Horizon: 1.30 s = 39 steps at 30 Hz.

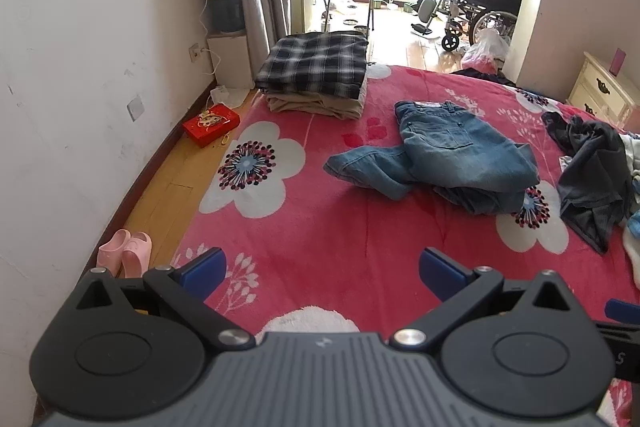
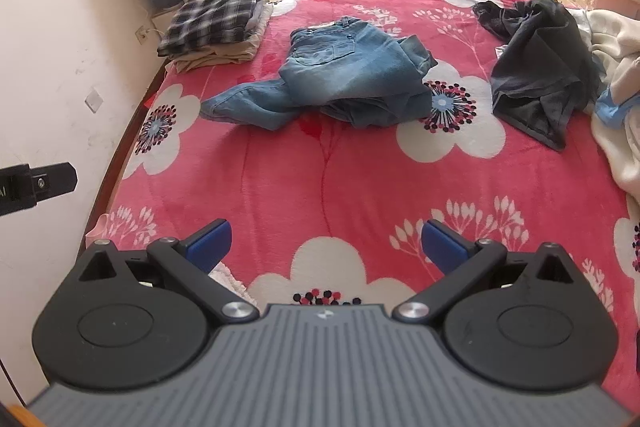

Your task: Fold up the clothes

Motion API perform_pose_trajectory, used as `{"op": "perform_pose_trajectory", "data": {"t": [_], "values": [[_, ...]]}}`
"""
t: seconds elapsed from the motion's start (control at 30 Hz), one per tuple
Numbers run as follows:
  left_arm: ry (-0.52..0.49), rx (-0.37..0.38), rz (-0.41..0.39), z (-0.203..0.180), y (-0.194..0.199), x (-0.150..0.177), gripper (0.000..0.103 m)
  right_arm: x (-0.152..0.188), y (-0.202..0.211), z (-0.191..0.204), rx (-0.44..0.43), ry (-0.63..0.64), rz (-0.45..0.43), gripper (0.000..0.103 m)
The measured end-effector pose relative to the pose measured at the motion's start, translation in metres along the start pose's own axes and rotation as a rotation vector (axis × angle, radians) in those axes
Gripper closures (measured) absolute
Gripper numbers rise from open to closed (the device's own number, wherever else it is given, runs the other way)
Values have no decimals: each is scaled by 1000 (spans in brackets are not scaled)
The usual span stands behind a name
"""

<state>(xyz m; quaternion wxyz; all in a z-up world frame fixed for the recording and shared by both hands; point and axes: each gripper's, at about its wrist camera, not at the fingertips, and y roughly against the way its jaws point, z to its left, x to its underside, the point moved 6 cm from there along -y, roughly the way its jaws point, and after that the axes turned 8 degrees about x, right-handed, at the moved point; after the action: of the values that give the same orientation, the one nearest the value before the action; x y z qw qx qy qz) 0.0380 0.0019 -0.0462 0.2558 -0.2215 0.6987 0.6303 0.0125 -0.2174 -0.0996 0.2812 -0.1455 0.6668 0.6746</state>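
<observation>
While a folded stack (image 1: 316, 75) sits on the bed (image 1: 320, 227), jeans (image 1: 440, 155) and dark garment (image 1: 592, 175) lie crumpled; left hand-held gripper (image 1: 322, 273) and right hand-held gripper (image 2: 326, 245) gape wide, empty.

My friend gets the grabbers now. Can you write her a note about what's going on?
Left tool: open, empty, above the red flowered blanket.
Right tool: open, empty too.
Done: a folded stack, plaid on top, sits at the bed's far left corner.
Left: the blue jeans lie crumpled mid-bed; a dark garment and some pale clothes are heaped to the right.
The jeans look nearest, so probably start there.
</observation>
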Motion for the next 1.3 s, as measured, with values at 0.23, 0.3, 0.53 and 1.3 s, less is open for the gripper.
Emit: {"op": "perform_pose_trajectory", "data": {"t": [0.23,0.3,0.53,1.3], "values": [[-2,6,-15,-6,2,6,0,0,-2,-1,18,3,10,1],[-3,17,-11,-5,2,8,0,3,-1,-1,26,4,11,1],[-6,42,13,-2,1,9,0,0,3,0,67,10,-12,1],[11,-21,16,5,2,19,0,1,6,1,87,24,-38,1]]}}
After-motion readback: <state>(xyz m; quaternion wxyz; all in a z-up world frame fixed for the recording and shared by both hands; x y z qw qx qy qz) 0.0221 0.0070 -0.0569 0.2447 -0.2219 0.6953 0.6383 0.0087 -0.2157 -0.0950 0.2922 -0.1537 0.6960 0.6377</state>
